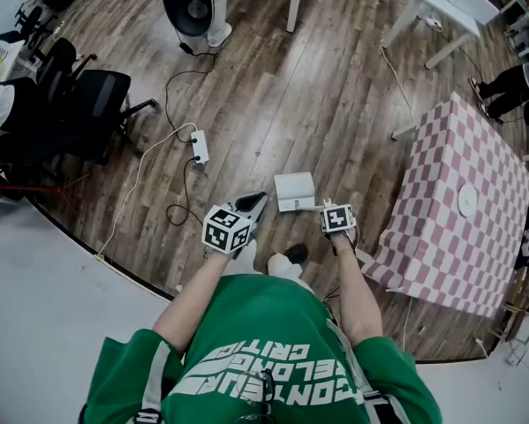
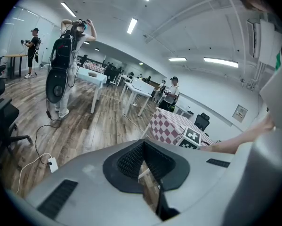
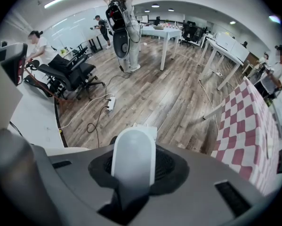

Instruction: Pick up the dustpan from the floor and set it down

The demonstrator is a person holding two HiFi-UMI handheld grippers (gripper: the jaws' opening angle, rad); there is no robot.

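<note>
The right claw (image 1: 322, 208) pinched the white dustpan (image 1: 295, 191) by its handle. The left claw (image 1: 257, 201) was pressed together, empty. From the dustpan, a checked tabletop (image 1: 458, 201) stood at three o'clock and a power strip (image 1: 200, 147) at ten.

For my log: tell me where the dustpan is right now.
In the head view the dustpan is low centre, its handle clamped in the right gripper, between the power strip at left and the checkered table at right.

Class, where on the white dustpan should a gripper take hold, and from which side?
The handle, approached from its free end, opposite the pan: it is a narrow rounded bar jaws can span, while the dustpan body is wide. The right gripper holds it there.
</note>
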